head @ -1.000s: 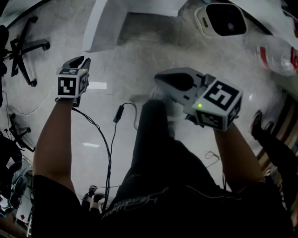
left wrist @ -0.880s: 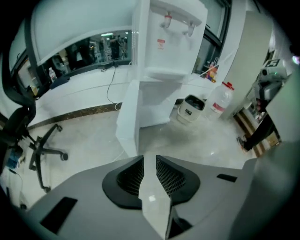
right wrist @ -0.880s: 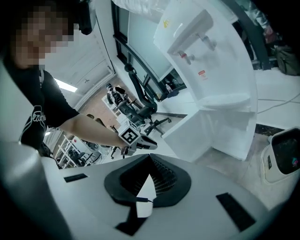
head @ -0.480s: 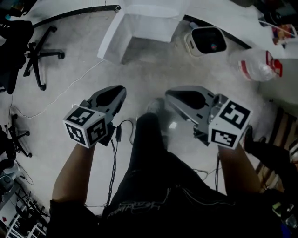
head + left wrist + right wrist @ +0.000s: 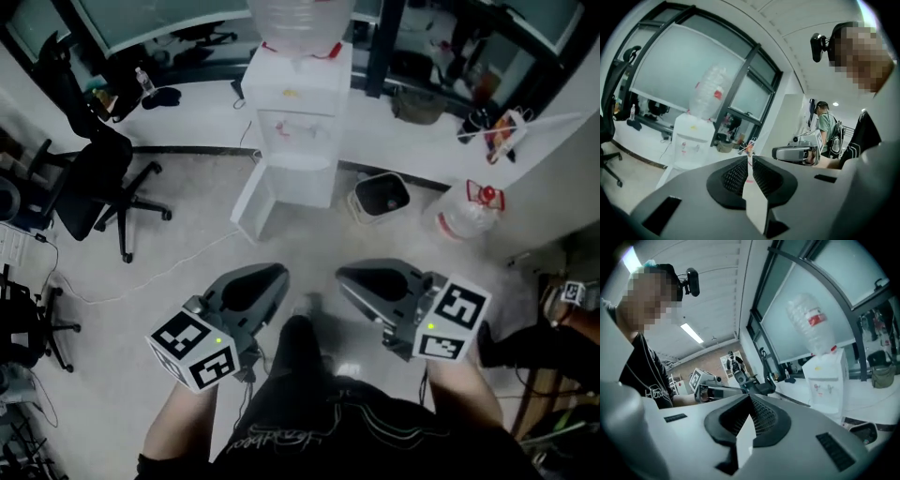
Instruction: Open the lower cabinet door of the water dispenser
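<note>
The white water dispenser (image 5: pixel 292 117) stands against the far wall with a clear bottle (image 5: pixel 298 21) on top. Its lower cabinet door (image 5: pixel 251 202) hangs swung out to the left. The dispenser (image 5: pixel 691 138) also shows in the left gripper view, and the dispenser (image 5: pixel 825 380) in the right gripper view. My left gripper (image 5: pixel 277 274) hangs in mid-air well short of it, jaws closing almost together with nothing between them. My right gripper (image 5: pixel 347 277) floats beside it, shut and empty. Both point roughly level toward the dispenser.
A dark waste bin (image 5: pixel 380 197) sits right of the dispenser, and a water jug (image 5: pixel 466 214) lies on the floor beyond it. An office chair (image 5: pixel 94 178) stands at the left. A cable (image 5: pixel 178 258) trails over the floor. A person (image 5: pixel 828 127) stands in the background.
Both grippers have risen from pointing at the floor to pointing nearly level. The head view has tilted up, so the whole dispenser now shows.
</note>
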A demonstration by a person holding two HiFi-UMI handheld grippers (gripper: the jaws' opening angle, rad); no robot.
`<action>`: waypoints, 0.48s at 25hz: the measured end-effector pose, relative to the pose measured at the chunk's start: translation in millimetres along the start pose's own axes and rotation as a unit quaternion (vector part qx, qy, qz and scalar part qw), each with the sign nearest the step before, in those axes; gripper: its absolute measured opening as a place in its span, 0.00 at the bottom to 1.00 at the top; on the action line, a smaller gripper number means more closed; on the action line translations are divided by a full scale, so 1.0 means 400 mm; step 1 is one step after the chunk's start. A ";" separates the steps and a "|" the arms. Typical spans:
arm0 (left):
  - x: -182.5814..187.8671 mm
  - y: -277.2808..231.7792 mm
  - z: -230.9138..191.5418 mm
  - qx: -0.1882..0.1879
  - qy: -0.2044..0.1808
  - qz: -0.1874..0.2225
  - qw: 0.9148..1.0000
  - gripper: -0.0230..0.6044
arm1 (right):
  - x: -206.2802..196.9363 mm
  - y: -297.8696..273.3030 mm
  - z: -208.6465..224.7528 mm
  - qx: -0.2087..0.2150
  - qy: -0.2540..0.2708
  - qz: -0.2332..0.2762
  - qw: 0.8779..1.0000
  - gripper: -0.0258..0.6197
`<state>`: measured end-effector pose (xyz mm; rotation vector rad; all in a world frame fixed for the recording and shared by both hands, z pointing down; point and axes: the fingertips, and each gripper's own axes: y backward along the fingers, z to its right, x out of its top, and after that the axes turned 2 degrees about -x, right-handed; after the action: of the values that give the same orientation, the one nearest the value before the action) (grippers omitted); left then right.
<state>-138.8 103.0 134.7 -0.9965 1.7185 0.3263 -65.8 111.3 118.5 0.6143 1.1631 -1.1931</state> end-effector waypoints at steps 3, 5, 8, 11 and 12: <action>0.115 0.052 0.130 -0.007 -0.035 0.024 0.999 0.09 | 0.117 0.050 -0.083 0.005 0.016 0.023 1.000 0.06; 0.166 0.090 0.212 -0.006 -0.052 0.032 0.998 0.09 | 0.176 0.084 -0.150 0.013 0.025 0.028 0.999 0.06; 0.257 0.133 0.286 0.002 -0.077 0.047 0.996 0.09 | 0.269 0.134 -0.216 0.014 0.049 0.039 0.998 0.06; 0.342 0.168 0.326 -0.003 -0.073 0.069 0.995 0.08 | 0.343 0.169 -0.253 0.013 0.064 0.056 0.996 0.06; 0.362 0.180 0.336 -0.005 -0.070 0.074 0.995 0.08 | 0.359 0.177 -0.264 0.014 0.062 0.062 0.996 0.06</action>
<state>-115.7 167.5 -63.9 -0.8362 1.6679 0.4892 -46.6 170.0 -63.1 0.7800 1.1963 -1.0786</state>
